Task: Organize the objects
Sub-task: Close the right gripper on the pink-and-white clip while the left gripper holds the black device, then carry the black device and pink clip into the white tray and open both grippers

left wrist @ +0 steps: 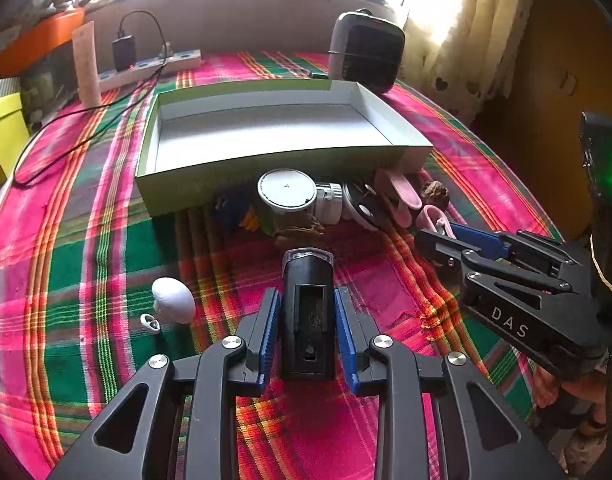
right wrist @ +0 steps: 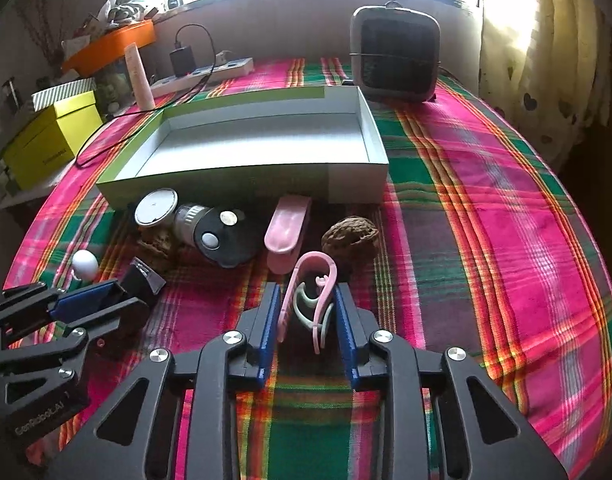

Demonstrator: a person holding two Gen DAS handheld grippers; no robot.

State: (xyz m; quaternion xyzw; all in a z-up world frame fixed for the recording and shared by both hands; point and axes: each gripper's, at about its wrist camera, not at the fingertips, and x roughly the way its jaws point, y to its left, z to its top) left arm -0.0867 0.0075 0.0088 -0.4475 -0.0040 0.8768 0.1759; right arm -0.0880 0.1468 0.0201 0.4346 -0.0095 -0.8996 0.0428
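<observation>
My left gripper (left wrist: 307, 300) is shut on a black box-shaped device (left wrist: 308, 312), held above the plaid cloth; it shows from the side in the right wrist view (right wrist: 118, 296). My right gripper (right wrist: 307, 300) is shut on a pink plastic hook clip (right wrist: 310, 292), seen also in the left wrist view (left wrist: 438, 220). An open, empty green-and-white box (left wrist: 266, 160) (right wrist: 242, 184) lies ahead. In front of it sit a white-lidded jar (left wrist: 286, 192), a black round lid (right wrist: 226, 236), a pink case (right wrist: 286, 228), a walnut (right wrist: 350, 236) and a white egg-shaped keyring (left wrist: 174, 300).
A grey heater (right wrist: 396, 56) stands at the back right. A power strip with charger and cable (right wrist: 202, 72), a cream tube (right wrist: 140, 76) and a yellow box (right wrist: 50, 140) are at the back left. The table's round edge falls away right, by the curtain (right wrist: 546, 40).
</observation>
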